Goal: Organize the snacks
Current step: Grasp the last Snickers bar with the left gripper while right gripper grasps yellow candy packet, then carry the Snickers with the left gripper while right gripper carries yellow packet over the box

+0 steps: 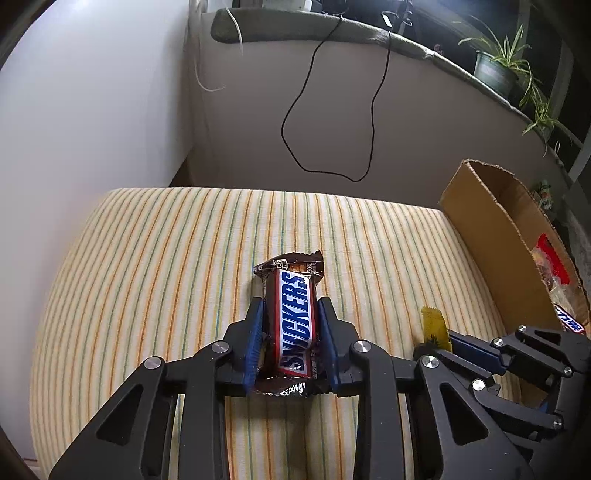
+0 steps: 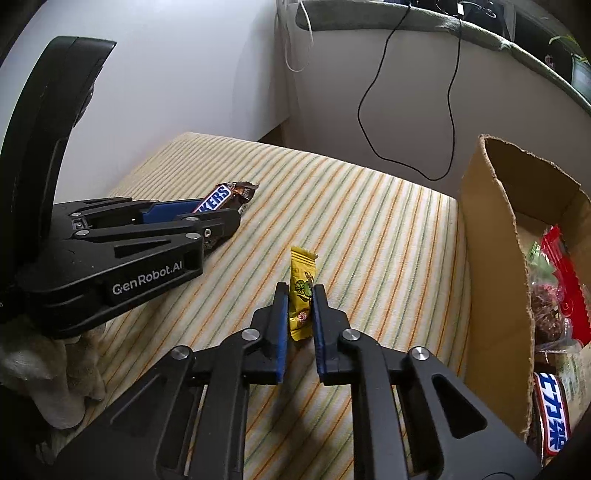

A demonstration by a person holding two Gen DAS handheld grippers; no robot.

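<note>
Black cable (image 1: 334,110) on wall — potted plant (image 1: 496,68) on ledge

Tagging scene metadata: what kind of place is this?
Probably a home room, not a lab: a striped fabric cushion as work surface, potted plants on a window ledge, loose black cable down the wall, and a cardboard box of snacks.

A lived-in room of a home. A soft cushion in a striped cloth cover (image 1: 155,280) fills the near ground. Behind it stands a plain white wall (image 1: 92,92), with a black cable (image 1: 306,88) dangling from a padded ledge (image 1: 369,35). At the far right, potted spider plants (image 1: 506,62) sit by a window.
</note>
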